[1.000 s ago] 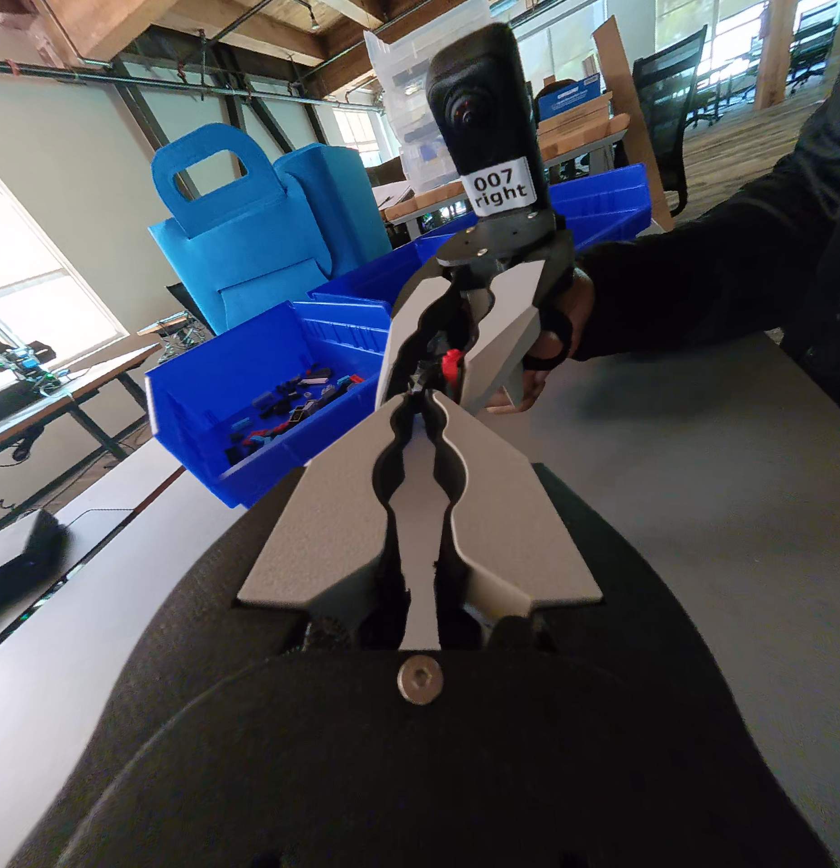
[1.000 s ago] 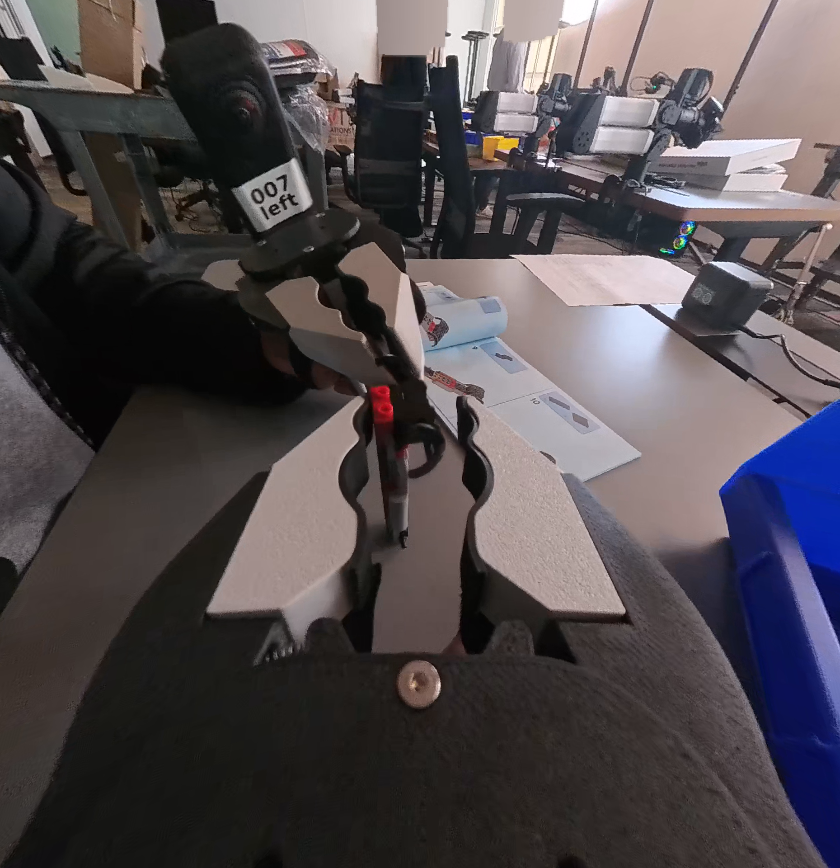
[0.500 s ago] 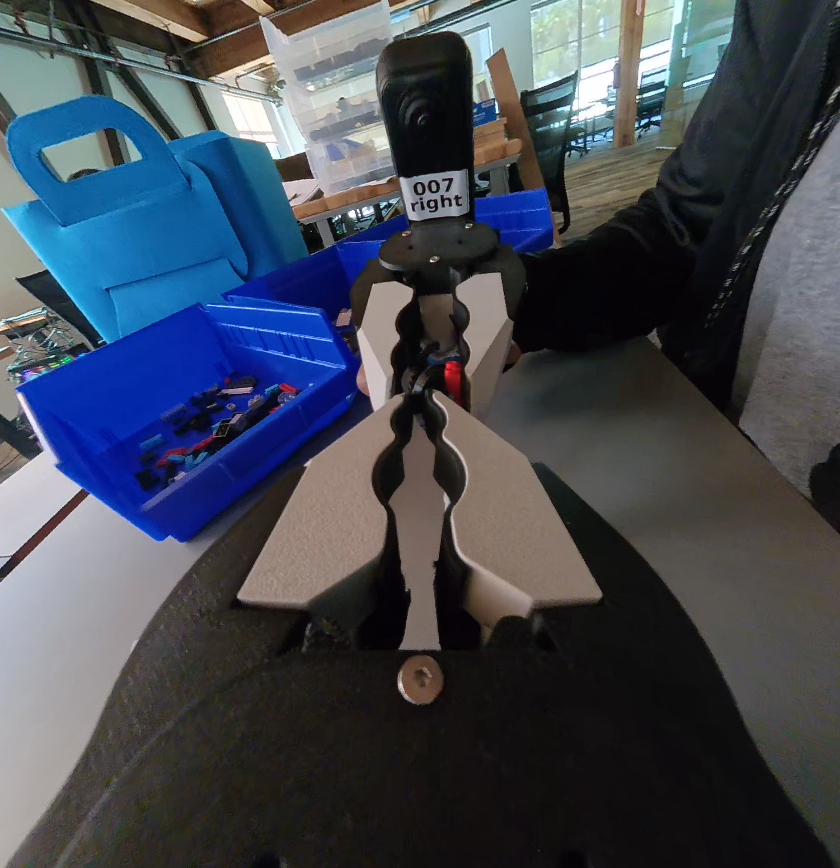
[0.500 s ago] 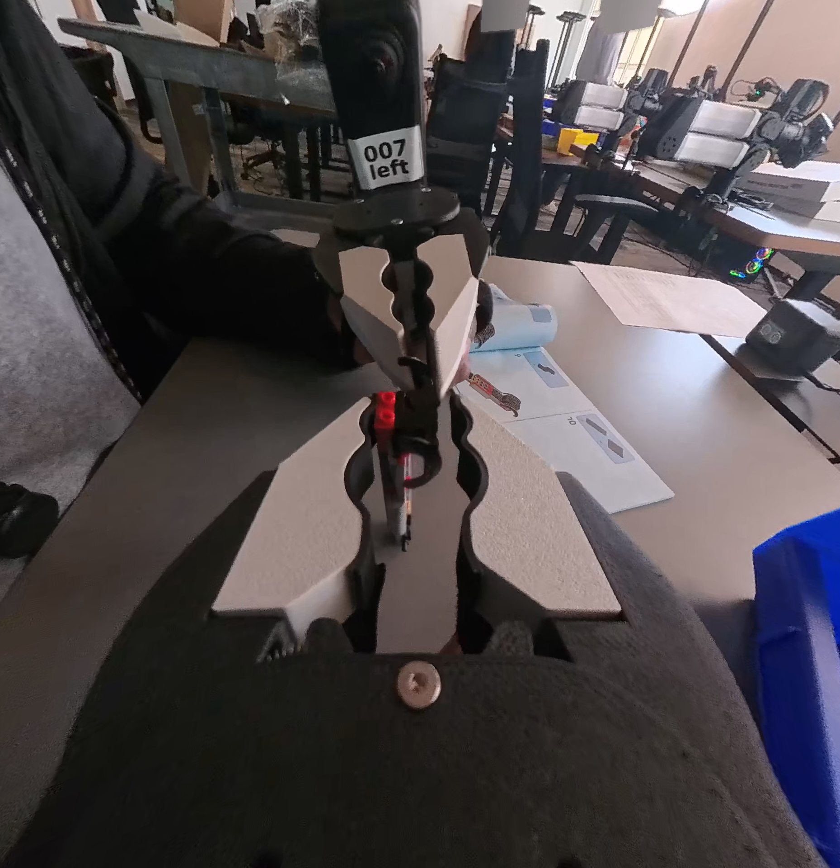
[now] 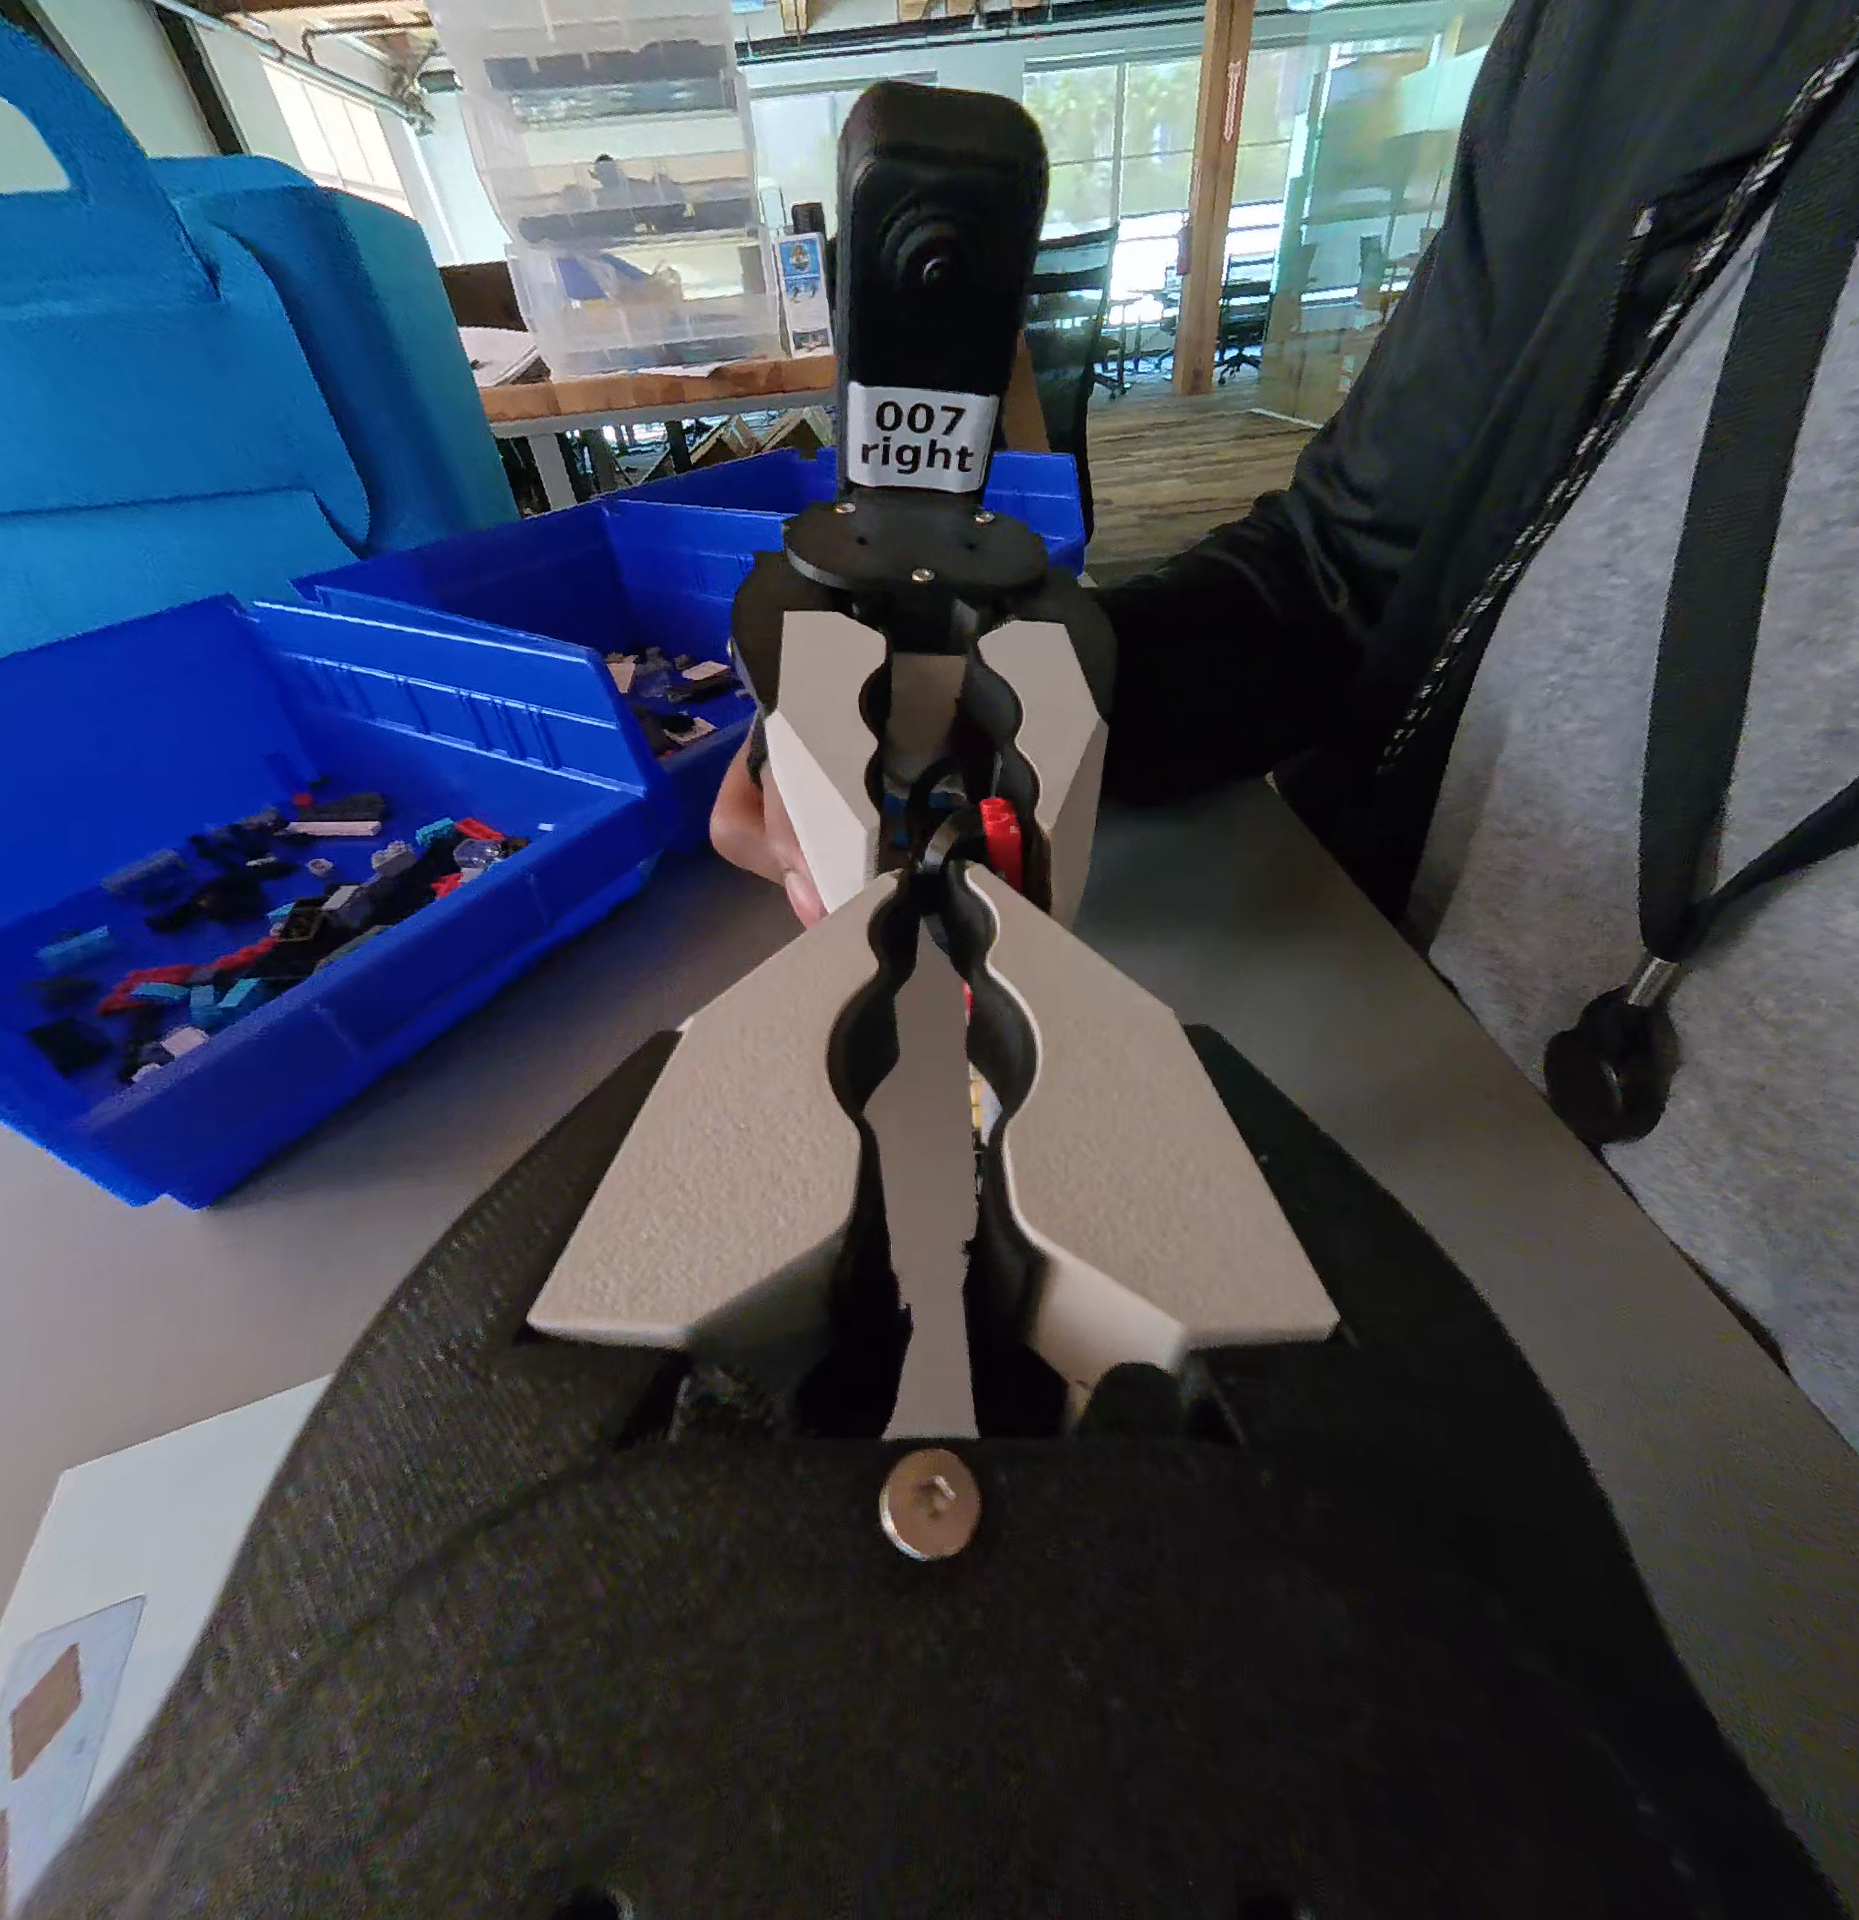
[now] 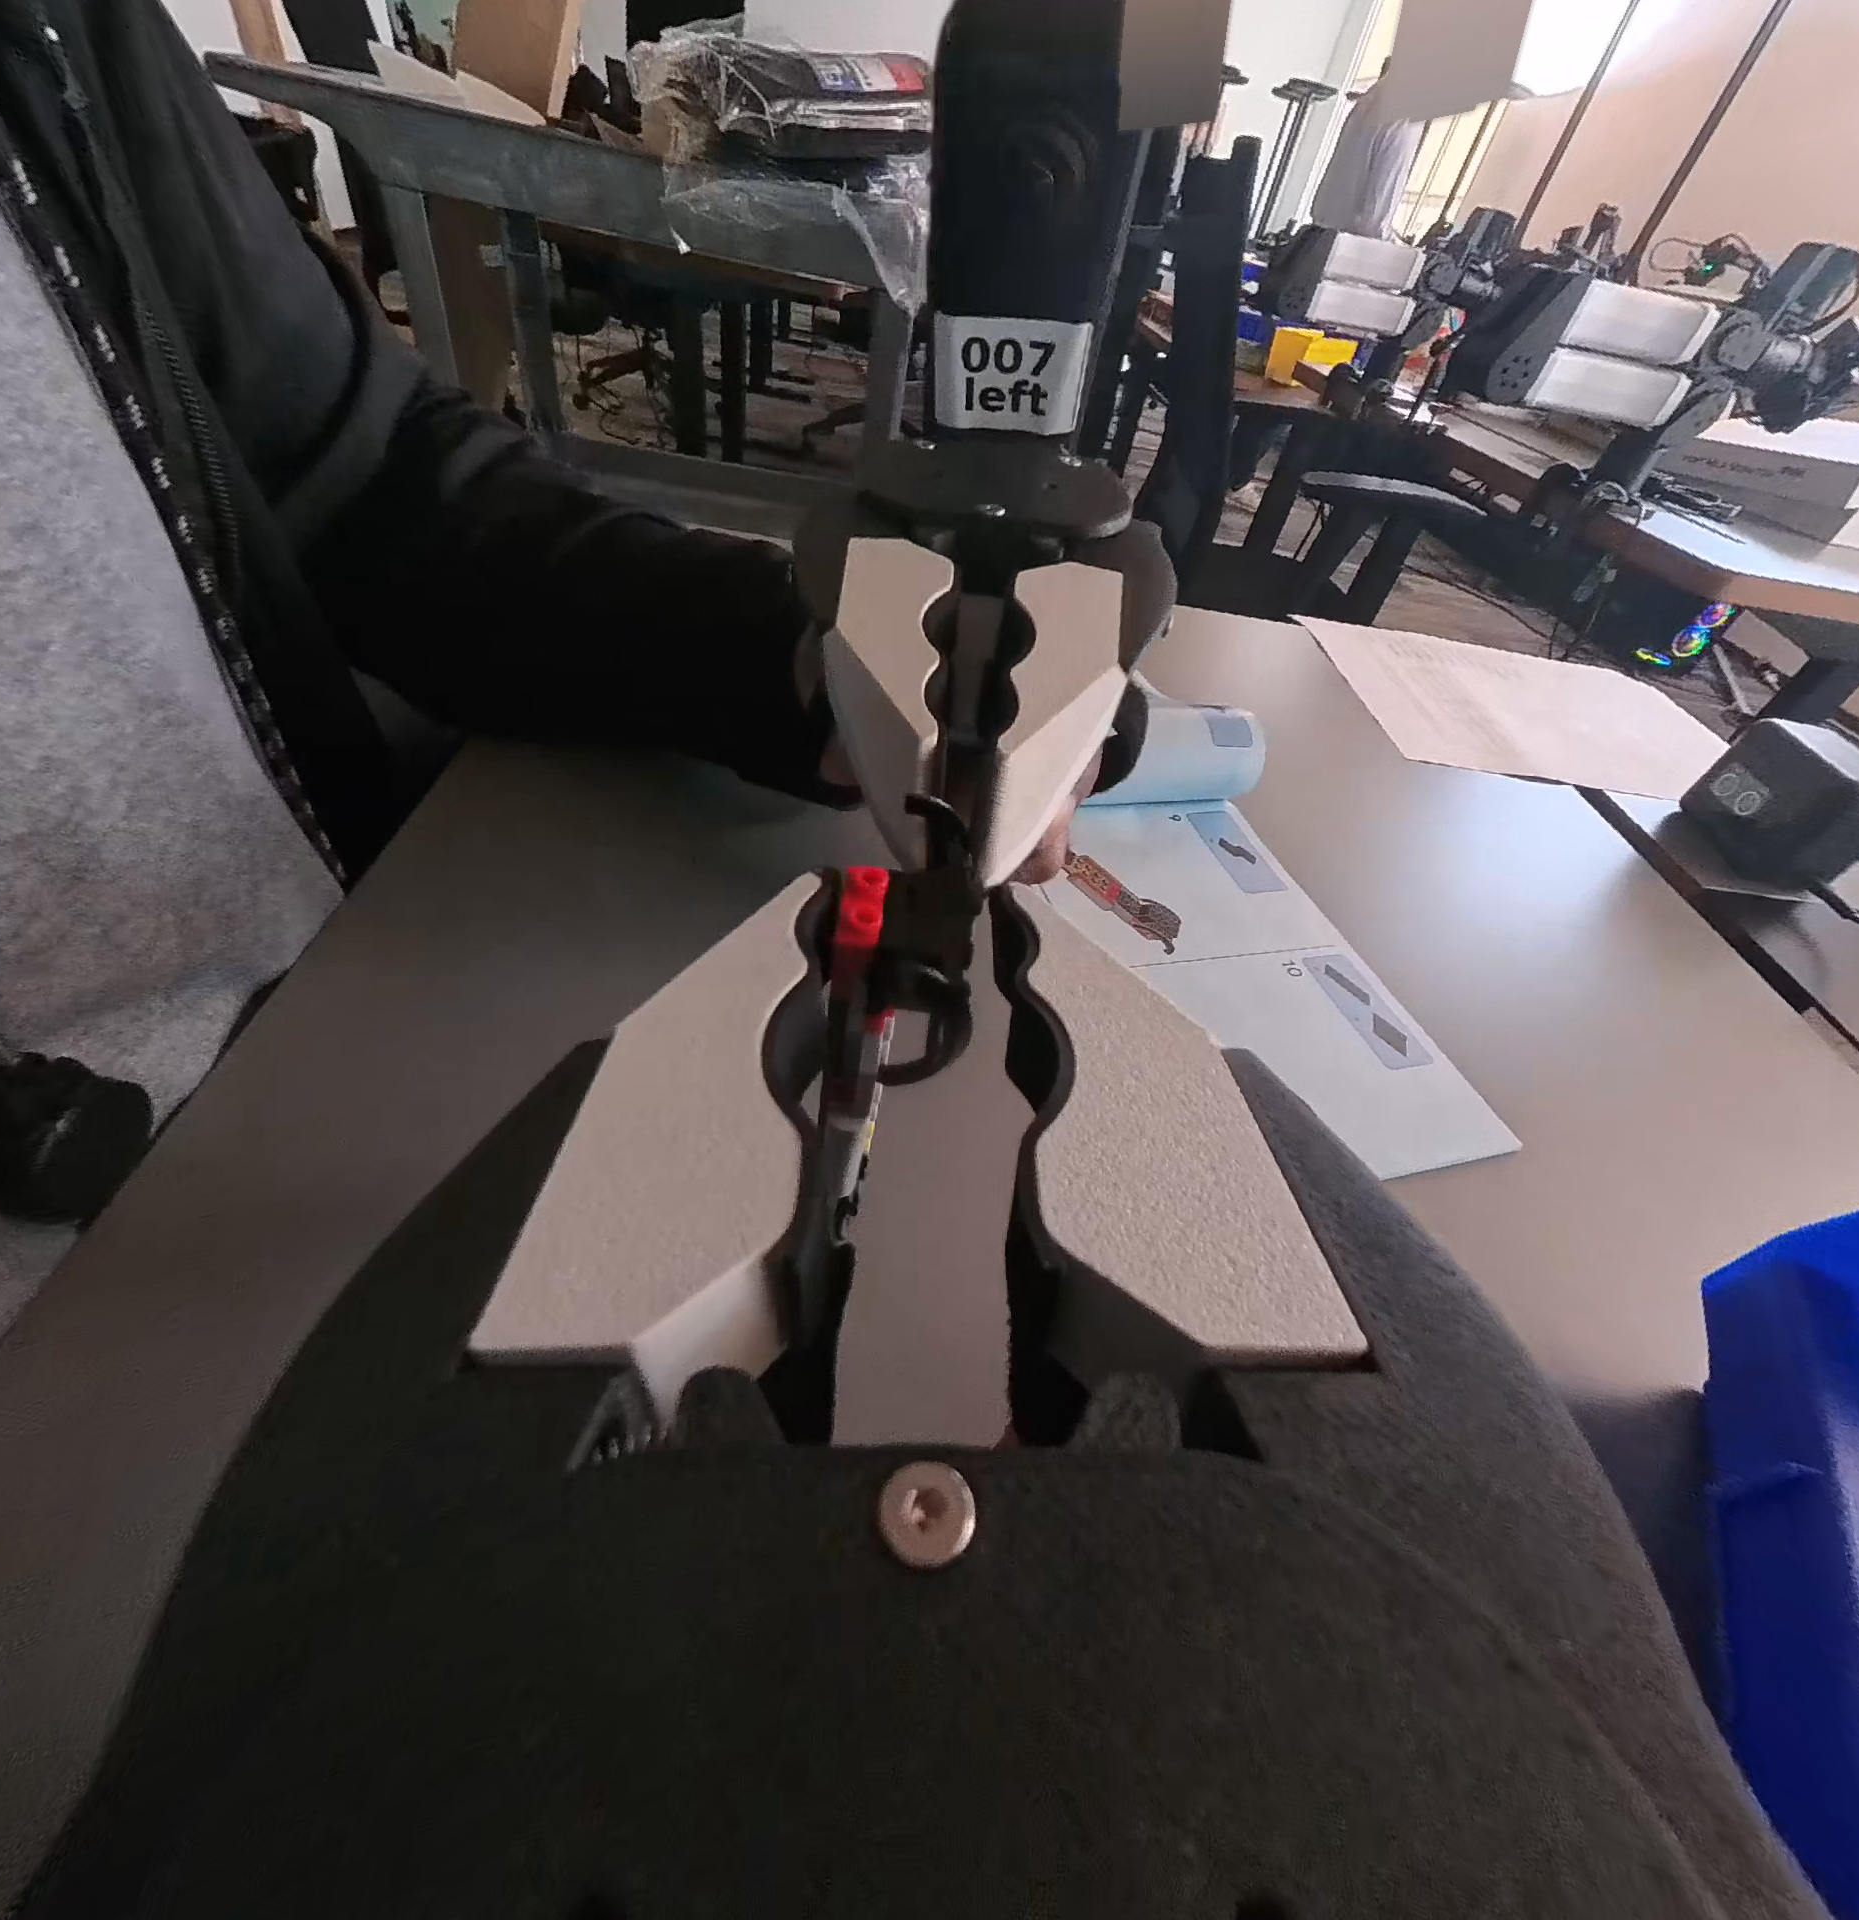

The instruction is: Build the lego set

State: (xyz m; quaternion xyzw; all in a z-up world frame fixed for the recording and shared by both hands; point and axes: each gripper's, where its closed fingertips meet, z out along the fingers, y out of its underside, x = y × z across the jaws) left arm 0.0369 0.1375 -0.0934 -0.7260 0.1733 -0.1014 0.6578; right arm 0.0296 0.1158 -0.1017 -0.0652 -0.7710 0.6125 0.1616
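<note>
the lego strip (image 6: pixel 852 1039), red-topped, is pinched in the right gripper (image 6: pixel 909 925) above the grey table (image 6: pixel 1527 790). the left gripper (image 5: pixel 930 894), clamped on a small black piece (image 6: pixel 940 831), has swung from askew to head-on, so joining looks near; contact is probably made, though blurred. beyond lie the instruction booklet (image 6: pixel 1299 997), blue bins (image 5: pixel 312 831) and a cluttered workshop.

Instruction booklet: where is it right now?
The booklet lies open on the grey table in the right wrist view, right of centre, just behind the left tongs and ahead of the blue bin.
</note>
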